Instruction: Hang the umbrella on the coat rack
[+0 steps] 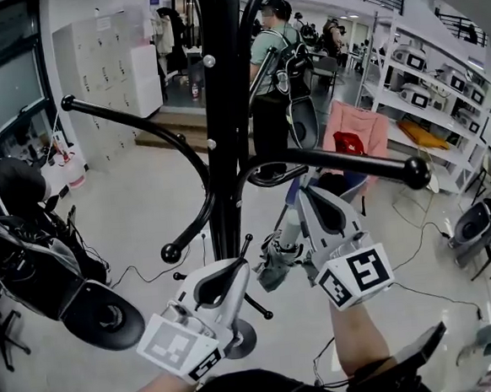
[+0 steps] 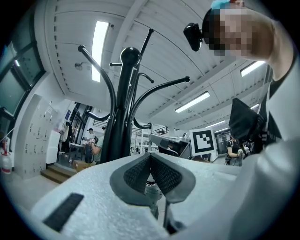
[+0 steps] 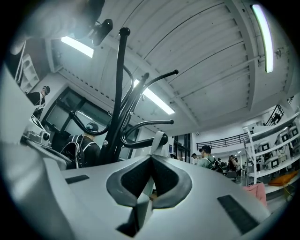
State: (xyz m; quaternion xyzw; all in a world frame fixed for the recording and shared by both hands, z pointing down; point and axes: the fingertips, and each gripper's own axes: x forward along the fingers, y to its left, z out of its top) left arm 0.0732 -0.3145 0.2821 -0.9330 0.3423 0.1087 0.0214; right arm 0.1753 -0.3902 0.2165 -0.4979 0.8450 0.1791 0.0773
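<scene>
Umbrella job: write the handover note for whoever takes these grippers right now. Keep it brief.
Left gripper: jaws together with nothing in them, beside the coat rack.
Right gripper: jaws shut on the umbrella's strap.
Umbrella: folded, dangling by the rack's pole below the right gripper. The strap runs up to the ball end of a hook arm.
Done: umbrella is at the rack, strap at the hook.
Left: I cannot tell whether the strap is fully over the hook. Check that, then open the right jaws and draw clear.
</scene>
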